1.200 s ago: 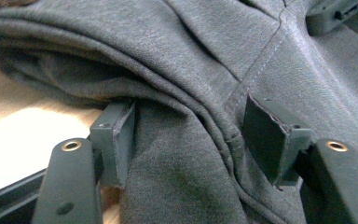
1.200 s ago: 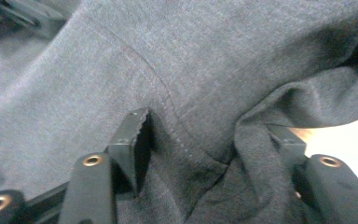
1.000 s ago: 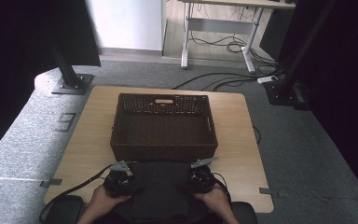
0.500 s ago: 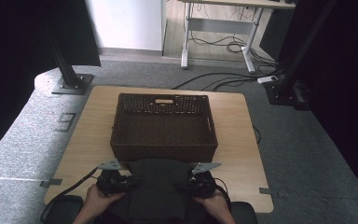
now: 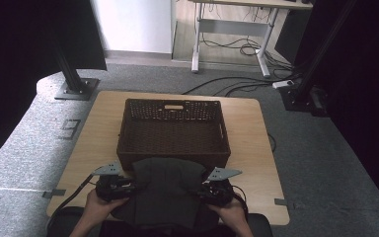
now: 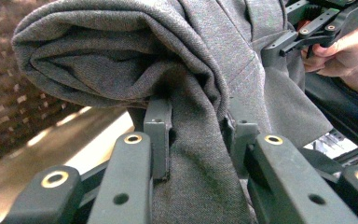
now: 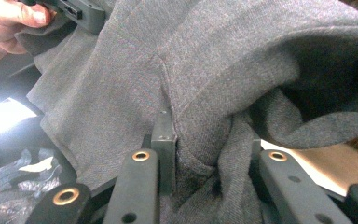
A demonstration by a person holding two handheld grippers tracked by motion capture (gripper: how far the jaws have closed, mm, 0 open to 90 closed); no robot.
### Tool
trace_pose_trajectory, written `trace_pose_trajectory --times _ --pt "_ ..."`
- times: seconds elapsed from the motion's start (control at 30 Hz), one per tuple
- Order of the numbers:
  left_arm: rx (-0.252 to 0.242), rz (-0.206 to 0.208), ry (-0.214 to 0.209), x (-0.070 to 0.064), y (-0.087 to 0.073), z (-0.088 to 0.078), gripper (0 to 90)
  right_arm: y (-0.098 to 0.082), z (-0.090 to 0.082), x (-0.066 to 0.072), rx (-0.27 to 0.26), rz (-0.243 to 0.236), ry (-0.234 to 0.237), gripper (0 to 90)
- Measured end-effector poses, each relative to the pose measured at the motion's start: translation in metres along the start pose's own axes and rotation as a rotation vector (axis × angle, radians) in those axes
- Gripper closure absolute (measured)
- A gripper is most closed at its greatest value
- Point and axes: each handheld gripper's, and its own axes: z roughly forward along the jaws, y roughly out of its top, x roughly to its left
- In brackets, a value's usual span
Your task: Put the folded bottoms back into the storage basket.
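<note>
1. Wooden tabletop (image 5: 98,128) carries a wicker basket (image 5: 172,133).
2. Left hand-held gripper (image 5: 112,183) and right hand-held gripper (image 5: 216,188) each clench the grey garment (image 5: 164,190), held at the basket's near rim.
3. Likely next: lift it into the basket.

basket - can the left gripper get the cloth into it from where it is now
Probably yes. The basket sits open-topped just beyond the left gripper, with only its near wall between them. The jaws look shut on the grey cloth, which the right gripper also holds, so both would have to lift together.
</note>
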Motion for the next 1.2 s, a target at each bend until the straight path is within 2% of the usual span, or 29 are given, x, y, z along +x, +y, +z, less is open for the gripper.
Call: trace_pose_trajectory --times 0.33,0.63,0.67,1.2 --pt "-0.032 0.03 -0.007 -0.003 0.021 -0.01 68.6 0.019 -0.015 0.006 -0.051 -0.049 -0.025 69.0" --pt "-0.068 0.075 0.005 -0.006 0.053 -0.02 68.8 0.048 -0.03 0.007 -0.088 -0.077 -0.051 69.4" --pt "-0.07 0.078 0.007 -0.006 0.057 -0.021 68.8 0.055 -0.034 0.006 -0.095 -0.08 -0.056 69.4" --pt "-0.101 0.126 0.047 -0.001 0.125 -0.037 68.9 0.107 -0.05 -0.013 -0.163 -0.073 -0.063 69.5"
